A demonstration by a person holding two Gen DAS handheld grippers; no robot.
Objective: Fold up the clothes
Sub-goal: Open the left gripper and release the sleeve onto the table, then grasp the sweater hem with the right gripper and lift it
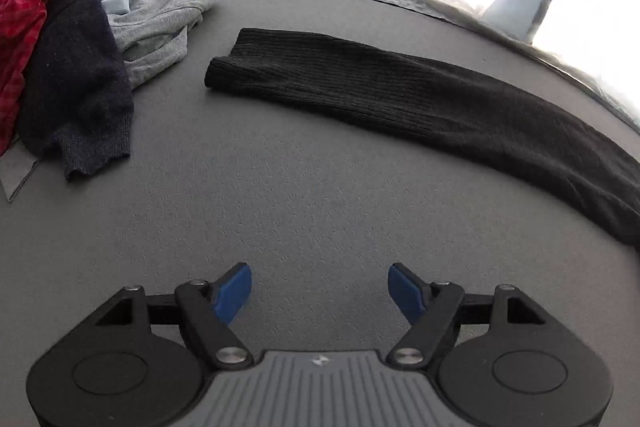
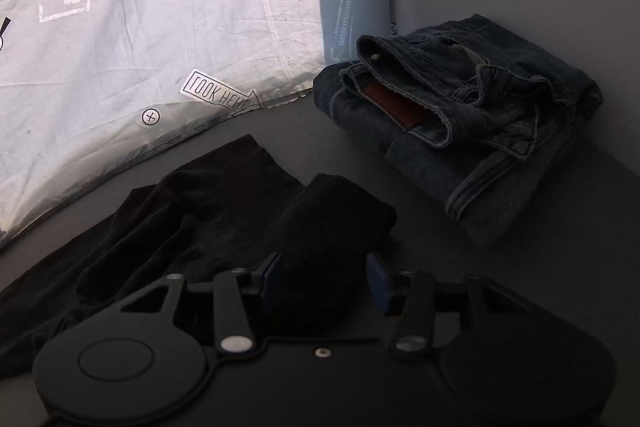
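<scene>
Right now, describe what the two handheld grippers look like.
The left gripper has a black linkage with silver pivot pins, bright blue fingers and a ribbed grey body bearing a small white logo. The right gripper has the same black frame, darker blue fingers and a black body.

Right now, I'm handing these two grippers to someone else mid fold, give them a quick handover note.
Left gripper: open, empty, above bare grey table.
Right gripper: jaws part open; a fold of the black ribbed garment lies between them, but whether the pads press on it can't be told.
The black garment is a long narrow strip across the table, its right end bunched near the right gripper.
Done: folded jeans set aside on the right.
Left: finish the black garment, then the unfolded pile on the left: red checked piece, dark navy sweater, grey top.
</scene>
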